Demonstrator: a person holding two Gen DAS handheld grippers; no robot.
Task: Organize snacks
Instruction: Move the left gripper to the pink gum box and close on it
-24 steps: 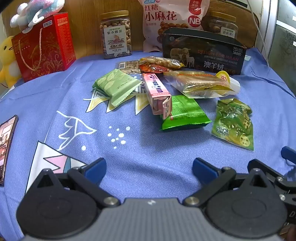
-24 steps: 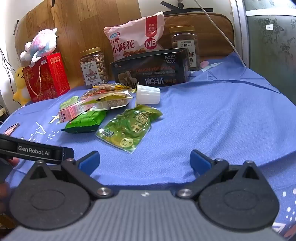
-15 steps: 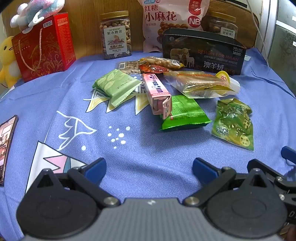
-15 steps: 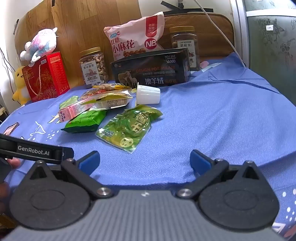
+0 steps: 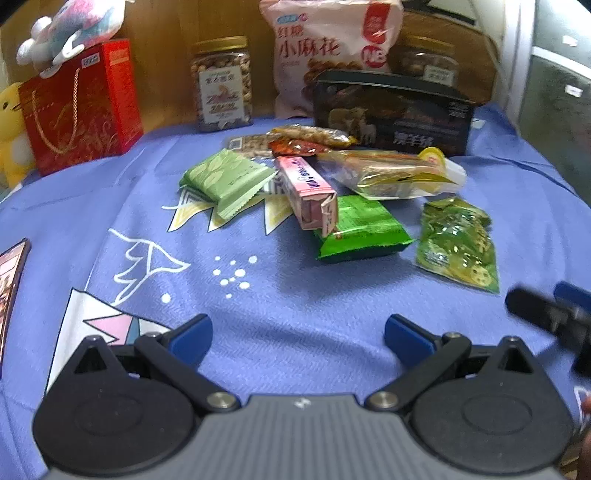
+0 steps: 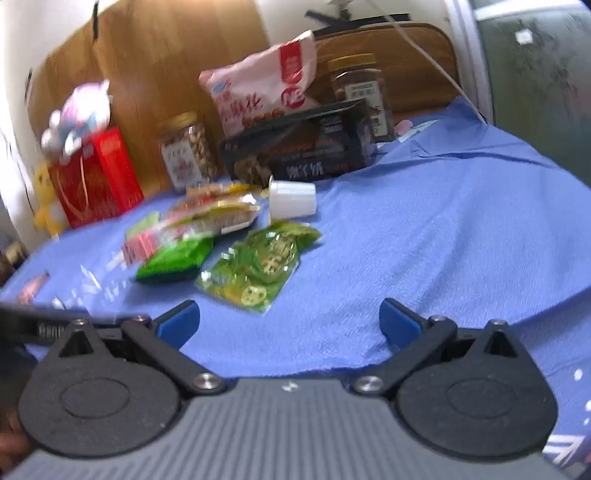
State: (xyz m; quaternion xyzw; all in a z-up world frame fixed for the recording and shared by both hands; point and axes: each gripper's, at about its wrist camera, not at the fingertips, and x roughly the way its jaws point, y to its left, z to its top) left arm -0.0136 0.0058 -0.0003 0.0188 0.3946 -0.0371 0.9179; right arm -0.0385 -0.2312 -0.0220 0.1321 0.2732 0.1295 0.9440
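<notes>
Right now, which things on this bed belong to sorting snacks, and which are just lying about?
Snacks to sort: pale green packet, pink box, dark green packet, yellow-green pouch, white cup.

Lying about: red gift bag, plush toy, phone.

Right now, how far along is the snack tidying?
Nothing looks done yet. The loose snacks, among them the pink box, dark green packet and yellow-green pouch, lie jumbled on the blue cloth. Nothing is in hand: the left claw and right claw stand open and empty. All the sorting is left.
</notes>
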